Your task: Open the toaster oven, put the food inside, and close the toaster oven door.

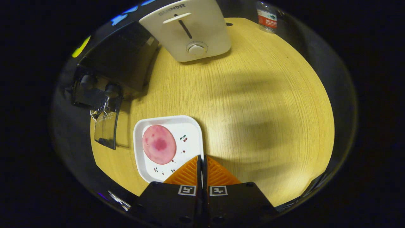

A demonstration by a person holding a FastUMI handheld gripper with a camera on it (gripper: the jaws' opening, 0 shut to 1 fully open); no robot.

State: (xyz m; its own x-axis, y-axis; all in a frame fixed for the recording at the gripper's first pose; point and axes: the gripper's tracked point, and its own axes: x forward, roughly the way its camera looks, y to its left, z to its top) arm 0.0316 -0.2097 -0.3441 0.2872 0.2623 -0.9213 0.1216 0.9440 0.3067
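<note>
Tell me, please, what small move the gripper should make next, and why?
Probably open the jaws and ease toward the pink food slice. The toaster oven door already hangs open, the slice still lies on the white plate, and the gripper is shut on nothing above the plate's near corner.

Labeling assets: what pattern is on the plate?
White plate with small cherry prints; gripper view. Gripper fingers are shut above it.
</note>
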